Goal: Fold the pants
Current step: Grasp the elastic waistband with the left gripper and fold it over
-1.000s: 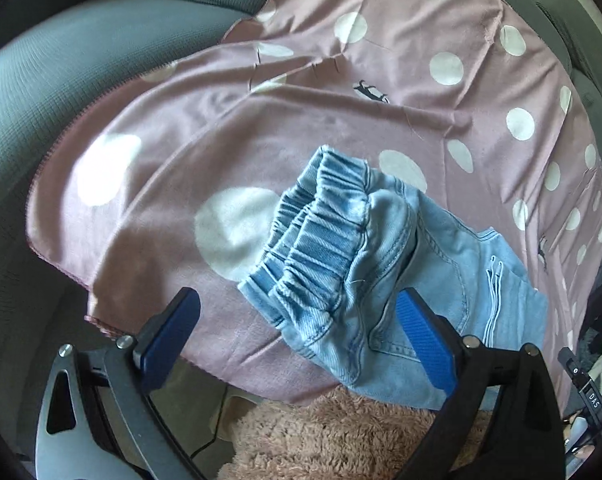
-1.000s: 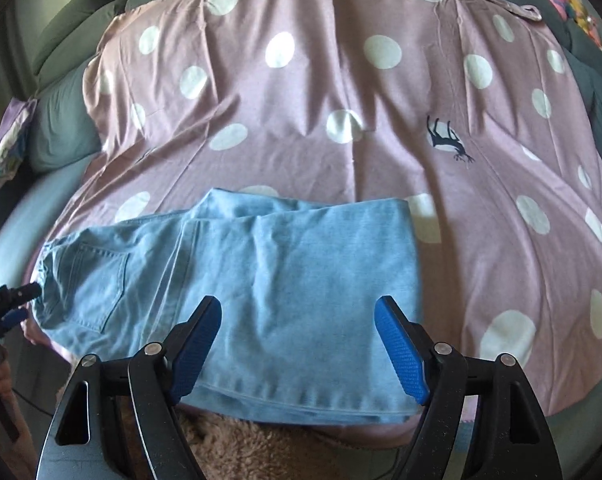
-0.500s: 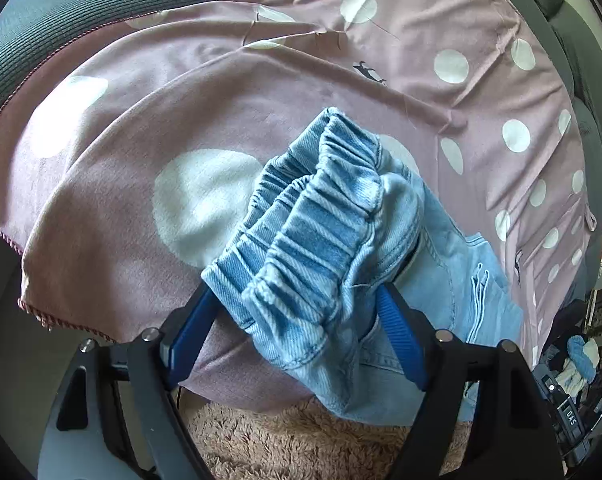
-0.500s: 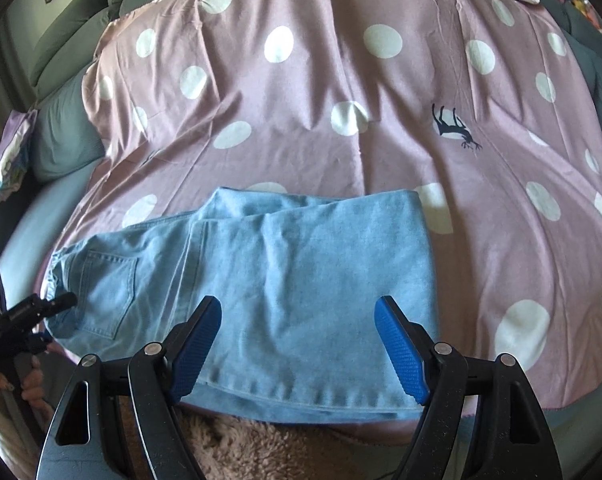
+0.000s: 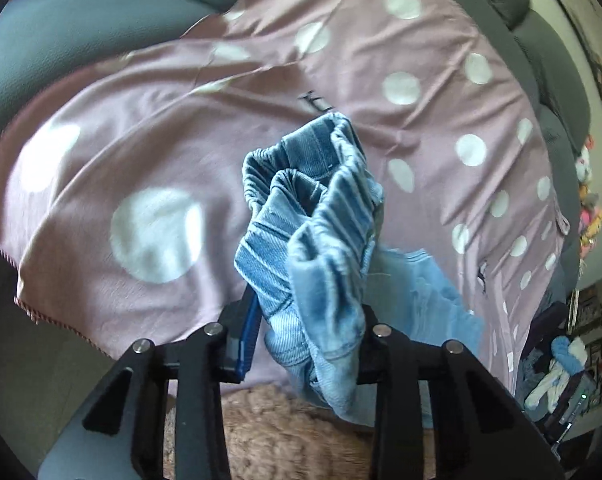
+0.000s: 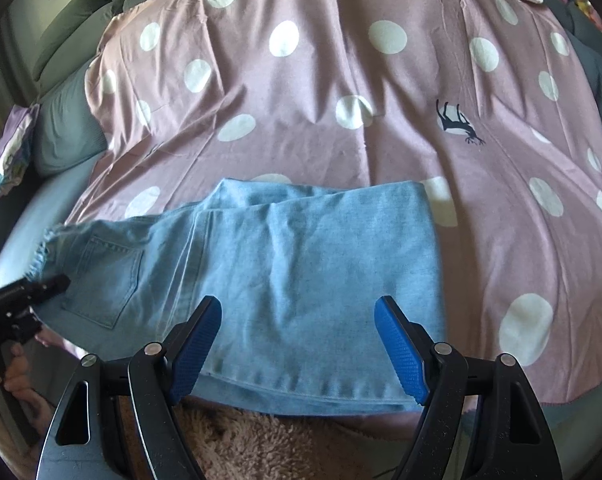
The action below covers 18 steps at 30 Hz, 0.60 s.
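Light blue denim pants (image 6: 301, 248) lie folded on a pink polka-dot sheet (image 6: 341, 80), waist end to the left. My left gripper (image 5: 305, 332) is closing its jaws on the bunched elastic waistband (image 5: 321, 232), which stands lifted and crumpled between the pads. In the right wrist view this left gripper (image 6: 29, 292) shows at the waist end, with a hand (image 6: 17, 376) on its handle. My right gripper (image 6: 299, 344) hovers open over the pants' near hem, nothing between its blue pads (image 6: 197, 344).
The sheet (image 5: 141, 120) covers a grey sofa (image 5: 61, 20). A fluffy beige throw (image 6: 261, 440) lies under the near edge. A patterned pillow (image 6: 9, 152) sits at far left. Clutter of clothes (image 5: 561, 368) stands off the sheet's right end.
The left jaws have come in from wide open onto the waistband, and the waistband has risen off the sheet and bunched up. The right gripper has stayed put.
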Tool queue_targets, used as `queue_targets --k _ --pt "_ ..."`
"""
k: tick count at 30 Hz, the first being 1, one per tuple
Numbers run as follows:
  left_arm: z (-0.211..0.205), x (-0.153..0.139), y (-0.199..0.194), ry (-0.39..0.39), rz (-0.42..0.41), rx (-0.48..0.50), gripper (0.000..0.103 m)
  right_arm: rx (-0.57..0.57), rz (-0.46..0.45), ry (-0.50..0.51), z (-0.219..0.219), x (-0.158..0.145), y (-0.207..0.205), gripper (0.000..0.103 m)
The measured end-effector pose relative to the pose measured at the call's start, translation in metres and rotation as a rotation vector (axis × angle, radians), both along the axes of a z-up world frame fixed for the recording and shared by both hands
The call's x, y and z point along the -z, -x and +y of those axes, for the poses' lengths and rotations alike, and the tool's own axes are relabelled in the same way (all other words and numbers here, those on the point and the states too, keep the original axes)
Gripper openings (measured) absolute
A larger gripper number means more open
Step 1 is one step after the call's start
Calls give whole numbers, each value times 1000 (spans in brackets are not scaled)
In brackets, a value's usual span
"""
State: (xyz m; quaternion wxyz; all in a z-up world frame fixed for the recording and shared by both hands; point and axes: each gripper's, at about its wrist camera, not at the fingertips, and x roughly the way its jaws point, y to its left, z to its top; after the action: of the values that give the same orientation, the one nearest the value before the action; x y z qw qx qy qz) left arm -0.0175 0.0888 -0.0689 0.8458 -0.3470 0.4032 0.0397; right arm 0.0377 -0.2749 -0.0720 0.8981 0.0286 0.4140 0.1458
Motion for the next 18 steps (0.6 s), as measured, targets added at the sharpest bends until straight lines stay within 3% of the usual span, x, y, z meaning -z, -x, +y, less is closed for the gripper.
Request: queue_targets --k 9,14,18 --pt "-71 -58 -20 -68 -139 229 31 41 -19 -17 -19 -4 3 79" --pt "-122 -61 -39 -127 -124 353 31 88 -25 -44 -39 -5 6 79" --pt "-151 -47 -52 -142 -86 438 31 120 -21 -58 -52 -2 7 79"
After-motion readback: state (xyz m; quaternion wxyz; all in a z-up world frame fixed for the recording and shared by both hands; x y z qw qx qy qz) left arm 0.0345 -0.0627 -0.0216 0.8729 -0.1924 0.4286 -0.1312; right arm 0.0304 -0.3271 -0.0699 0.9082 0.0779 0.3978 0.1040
